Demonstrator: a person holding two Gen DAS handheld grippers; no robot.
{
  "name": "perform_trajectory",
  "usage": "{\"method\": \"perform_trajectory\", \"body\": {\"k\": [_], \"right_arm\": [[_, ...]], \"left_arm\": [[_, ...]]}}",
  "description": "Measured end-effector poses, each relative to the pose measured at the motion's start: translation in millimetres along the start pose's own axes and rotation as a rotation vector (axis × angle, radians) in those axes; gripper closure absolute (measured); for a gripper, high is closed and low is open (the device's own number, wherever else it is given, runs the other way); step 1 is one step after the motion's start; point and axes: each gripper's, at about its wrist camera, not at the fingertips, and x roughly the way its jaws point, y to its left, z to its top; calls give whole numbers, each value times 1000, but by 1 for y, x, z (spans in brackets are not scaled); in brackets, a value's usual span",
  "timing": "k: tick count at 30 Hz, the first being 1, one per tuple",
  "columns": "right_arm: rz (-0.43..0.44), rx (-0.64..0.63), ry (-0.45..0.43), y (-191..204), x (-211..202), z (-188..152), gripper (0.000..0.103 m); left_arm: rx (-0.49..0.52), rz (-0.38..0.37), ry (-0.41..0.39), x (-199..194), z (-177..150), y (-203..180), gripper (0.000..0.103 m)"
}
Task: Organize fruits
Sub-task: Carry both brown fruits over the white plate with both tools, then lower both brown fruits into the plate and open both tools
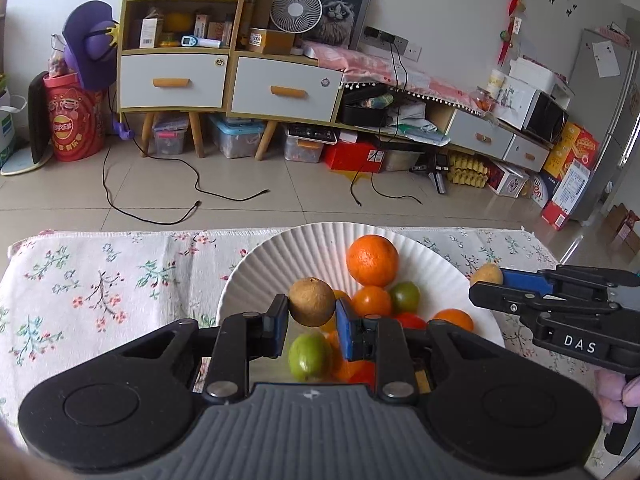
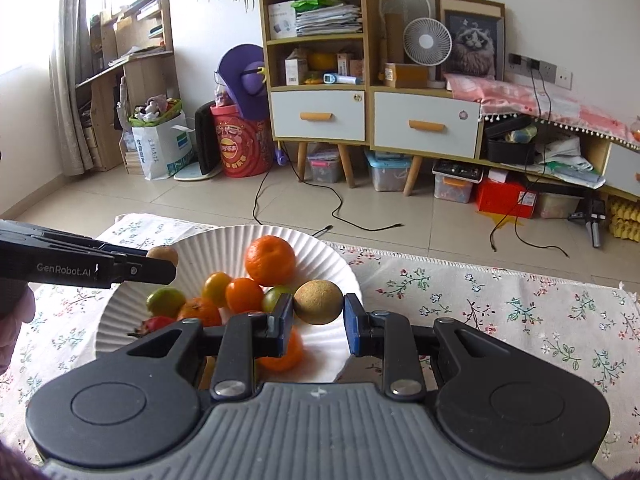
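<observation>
So the left gripper (image 1: 312, 320) is clamped on a small brown fruit (image 1: 312, 302), pinched right between its blue pads (image 1: 347, 334) and held just above the near side of the paper plate (image 1: 256, 264). Same deal on the other side: the right gripper (image 2: 318, 320) is squeezing its own brown fruit (image 2: 319, 302) between the pads, over the plate's right edge. Both fruits are round, dull tan-brown with a rough, speckled skin, each a bit smaller than the big orange (image 1: 372, 260) sitting at the back of the plate. Around that orange there's a pile of small orange, green and red fruits. The plate is white with a ribbed rim and sits on a floral cloth (image 1: 100, 280) covering the bench. Readable stuff: "DAS" on the right gripper's side in the left view, "GenRobot.AI" on the left gripper's arm in the right view.
</observation>
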Motion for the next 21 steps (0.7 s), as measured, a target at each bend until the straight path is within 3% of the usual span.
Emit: {"method": "perform_trajectory", "body": {"k": [21], "right_arm": [[52,20,21,-2,16,4,79]], "left_arm": [[5,7,46,14,4,4,78]]}}
